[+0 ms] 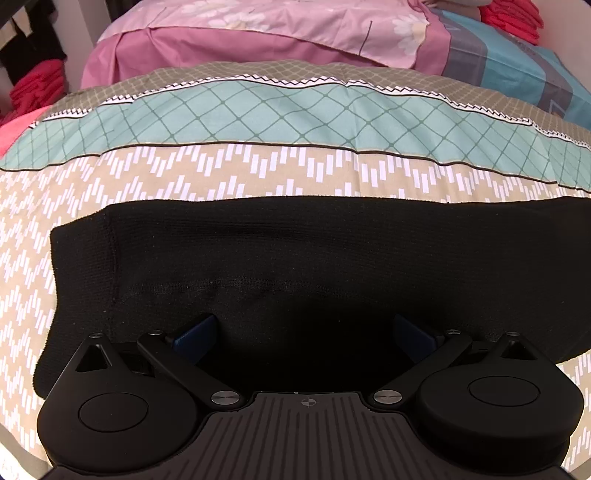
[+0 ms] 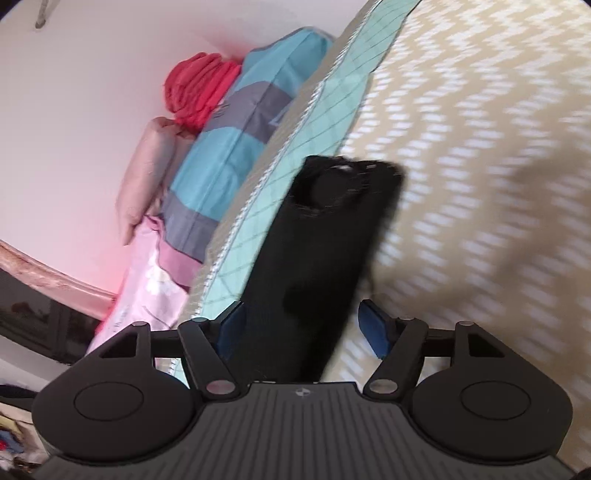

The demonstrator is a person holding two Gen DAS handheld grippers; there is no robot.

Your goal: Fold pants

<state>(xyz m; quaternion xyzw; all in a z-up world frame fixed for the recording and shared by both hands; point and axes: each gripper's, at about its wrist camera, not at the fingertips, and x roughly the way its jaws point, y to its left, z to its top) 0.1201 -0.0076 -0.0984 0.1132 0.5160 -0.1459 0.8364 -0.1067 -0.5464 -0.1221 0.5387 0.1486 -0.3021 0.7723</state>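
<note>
Black knit pants lie flat across the patterned bedspread in the left wrist view, with a ribbed band at their left end. My left gripper hovers over their near edge with its blue pads far apart and nothing pinched between them. In the right wrist view the pants run as a long dark strip away from my right gripper. Its jaws are open. The strip passes between them, and the right pad stands off the cloth. The strip's far end is blurred.
Folded bedding is stacked along the far side of the bed: a pink flowered quilt, a blue and grey one and a red blanket. A white wall is behind it. Red cloth is piled at the left.
</note>
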